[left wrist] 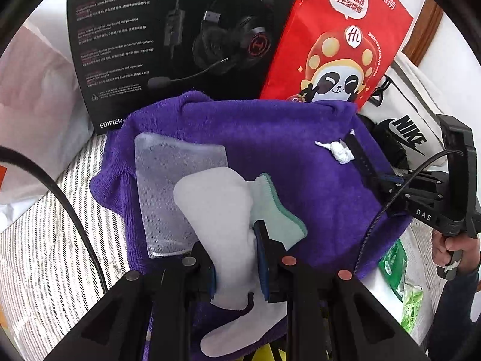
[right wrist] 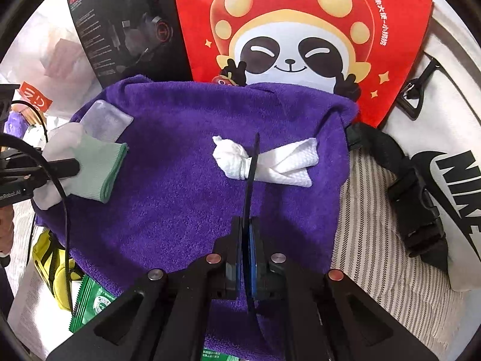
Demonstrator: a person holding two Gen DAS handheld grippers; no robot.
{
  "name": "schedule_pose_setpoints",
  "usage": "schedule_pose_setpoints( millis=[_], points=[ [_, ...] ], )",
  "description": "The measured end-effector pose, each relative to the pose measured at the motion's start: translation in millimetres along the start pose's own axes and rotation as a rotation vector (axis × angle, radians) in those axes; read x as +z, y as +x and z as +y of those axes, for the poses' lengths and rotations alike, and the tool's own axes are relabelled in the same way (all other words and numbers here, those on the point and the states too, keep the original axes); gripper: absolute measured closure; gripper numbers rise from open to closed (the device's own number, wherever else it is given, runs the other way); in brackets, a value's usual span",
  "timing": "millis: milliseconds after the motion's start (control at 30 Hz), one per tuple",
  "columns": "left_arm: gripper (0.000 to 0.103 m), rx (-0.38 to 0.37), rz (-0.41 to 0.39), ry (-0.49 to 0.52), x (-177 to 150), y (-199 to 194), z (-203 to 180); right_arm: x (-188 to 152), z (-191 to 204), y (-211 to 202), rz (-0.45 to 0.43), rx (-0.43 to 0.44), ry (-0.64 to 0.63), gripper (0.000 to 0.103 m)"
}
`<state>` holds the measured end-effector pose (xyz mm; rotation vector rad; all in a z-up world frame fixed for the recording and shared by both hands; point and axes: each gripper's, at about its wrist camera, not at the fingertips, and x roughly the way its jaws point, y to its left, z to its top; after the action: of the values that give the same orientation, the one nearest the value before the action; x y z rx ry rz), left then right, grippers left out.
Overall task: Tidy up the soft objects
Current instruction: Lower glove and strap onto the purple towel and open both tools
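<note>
Your left gripper (left wrist: 236,258) clamps the white sock (left wrist: 219,210); your right gripper (right wrist: 246,258) pinches a black strap (right wrist: 252,177) reaching ahead over the purple towel (right wrist: 186,210).

Both close above purple towel (left wrist: 270,138)

A purple towel (right wrist: 186,198) is seen, a white sock (left wrist: 216,210) with a green cuff, a red bag (right wrist: 300,30), and grey-and-white striped bedding (right wrist: 369,240).

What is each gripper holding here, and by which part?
Left gripper pinches the white sock at mid-length. Right gripper clamps a thin black strap near one end.
</note>
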<state>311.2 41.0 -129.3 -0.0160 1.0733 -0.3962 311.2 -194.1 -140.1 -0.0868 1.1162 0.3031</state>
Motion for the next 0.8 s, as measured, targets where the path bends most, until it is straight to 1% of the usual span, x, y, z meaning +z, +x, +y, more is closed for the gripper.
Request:
schedule_pose_setpoints(
  millis=[100, 133, 200, 233, 267, 300, 333, 367, 400, 433, 467, 567, 700, 800],
  points=[
    [0.08, 0.007, 0.003, -0.008, 0, 3, 3, 0, -1, 2, 0.002, 0.017, 0.006, 0.095],
    [0.078, 0.005, 0.007, -0.009, 0, 4, 4, 0, -1, 3, 0.004, 0.019, 0.007, 0.094],
    [0.073, 0.011, 0.007, -0.007, 0, 5, 5, 0, -1, 3, 0.005, 0.022, 0.009, 0.091],
    [0.068, 0.016, 0.008, -0.009, 0, 5, 5, -1, -1, 4, 0.008, 0.027, 0.008, 0.089],
    [0.059, 0.019, 0.01, -0.013, 0, 5, 6, -1, 0, 4, 0.013, 0.031, 0.005, 0.081],
    [0.054, 0.023, 0.014, -0.017, 0, 4, 8, -1, 2, 4, 0.015, 0.031, 0.001, 0.065],
    [0.046, 0.025, 0.016, -0.019, 0, 3, 9, -1, 3, 3, 0.005, 0.025, -0.003, 0.056],
    [0.043, 0.026, 0.016, -0.019, 0, 2, 10, -2, 5, 1, -0.009, 0.016, -0.008, 0.044],
    [0.042, 0.027, 0.014, -0.018, -1, 0, 11, -2, 6, -3, -0.023, 0.008, -0.013, 0.037],
    [0.04, 0.027, 0.011, -0.017, -2, -2, 11, -1, 7, -5, -0.03, 0.006, -0.015, 0.034],
    [0.036, 0.028, 0.01, -0.018, -3, -4, 11, -1, 7, -7, -0.034, 0.005, -0.014, 0.032],
    [0.03, 0.052, 0.003, -0.015, -5, -12, 11, 1, 7, -12, -0.034, 0.001, 0.003, 0.026],
    [0.03, 0.067, 0.001, 0.013, -11, -24, 8, -3, 13, -23, -0.027, -0.016, -0.001, 0.026],
    [0.029, 0.117, -0.005, 0.038, -16, -38, 8, -8, 15, -33, -0.03, -0.028, 0.007, 0.026]
  ],
)
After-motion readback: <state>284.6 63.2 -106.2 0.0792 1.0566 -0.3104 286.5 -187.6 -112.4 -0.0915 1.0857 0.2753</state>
